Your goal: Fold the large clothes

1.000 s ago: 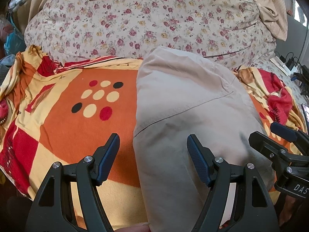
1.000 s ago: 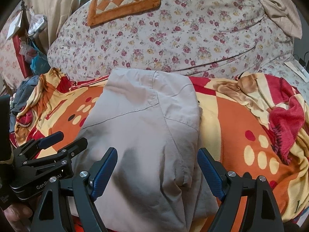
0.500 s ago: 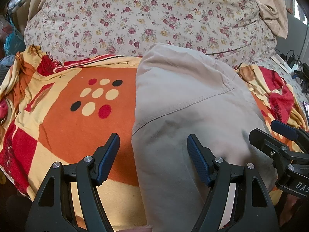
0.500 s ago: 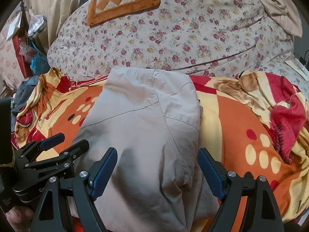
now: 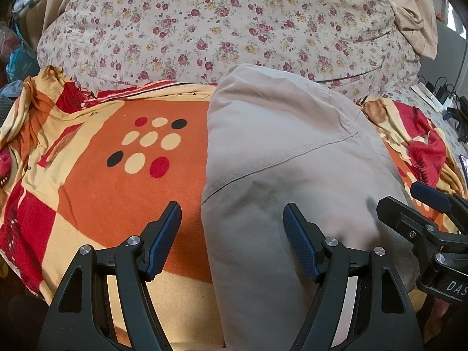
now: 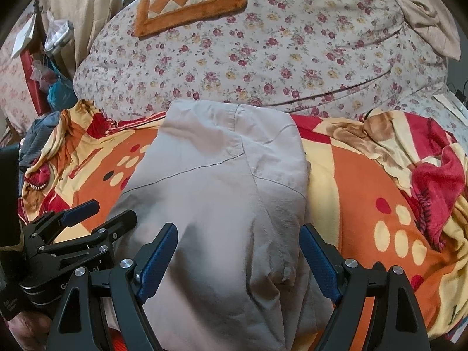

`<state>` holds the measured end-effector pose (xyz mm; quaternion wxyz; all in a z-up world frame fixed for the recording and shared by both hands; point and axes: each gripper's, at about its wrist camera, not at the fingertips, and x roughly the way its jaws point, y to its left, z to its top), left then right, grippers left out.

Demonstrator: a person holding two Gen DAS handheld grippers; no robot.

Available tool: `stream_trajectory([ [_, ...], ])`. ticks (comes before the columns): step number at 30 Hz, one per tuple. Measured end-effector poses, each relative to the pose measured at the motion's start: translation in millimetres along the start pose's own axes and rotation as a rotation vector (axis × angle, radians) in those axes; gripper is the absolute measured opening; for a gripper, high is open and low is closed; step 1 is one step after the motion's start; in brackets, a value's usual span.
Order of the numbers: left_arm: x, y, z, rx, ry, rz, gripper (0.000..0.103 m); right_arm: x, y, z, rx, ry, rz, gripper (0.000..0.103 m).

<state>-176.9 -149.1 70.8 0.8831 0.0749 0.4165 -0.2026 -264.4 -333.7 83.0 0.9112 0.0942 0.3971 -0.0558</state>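
Note:
A beige garment point(image 5: 280, 161) lies folded in a long strip on an orange, red and cream blanket point(image 5: 117, 193). It also shows in the right wrist view point(image 6: 216, 204). My left gripper point(image 5: 232, 225) is open and empty, its jaws astride the garment's left edge near the front. My right gripper point(image 6: 238, 248) is open and empty over the garment's near right part. The right gripper shows at the right edge of the left wrist view point(image 5: 424, 219). The left gripper shows at the left of the right wrist view point(image 6: 82, 225).
A large floral quilt point(image 5: 228, 29) is heaped behind the garment, with an orange checkered mat point(image 6: 193, 0) on top. The blanket is bunched at the right point(image 6: 424, 175). Cables and a power strip point(image 5: 444, 99) lie far right. Bags point(image 6: 55, 87) sit at the far left.
Both grippers have crept slightly forward over the garment and stay open. The garment has not visibly moved.

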Motion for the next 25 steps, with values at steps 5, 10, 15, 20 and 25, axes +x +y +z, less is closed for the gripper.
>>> stream_trajectory([
  [5,0.4,0.1,0.2,0.001,0.002,0.0,0.072,0.3,0.2,0.0,0.003,0.003,0.001,0.083],
  [10,0.1,0.1,-0.2,0.0,0.001,0.0,0.072,1.0,-0.5,-0.3,0.011,0.009,-0.002,0.083],
  [15,0.5,0.4,0.1,-0.002,0.002,-0.003,0.072,0.7,-3.4,0.9,0.012,0.007,0.002,0.083],
  [20,0.9,-1.8,1.2,-0.012,0.011,-0.039,0.072,0.8,-4.0,1.1,0.01,0.011,0.005,0.083],
  [25,2.4,2.0,4.2,-0.028,0.007,-0.03,0.072,-0.6,-6.8,2.4,0.014,0.007,0.009,0.083],
])
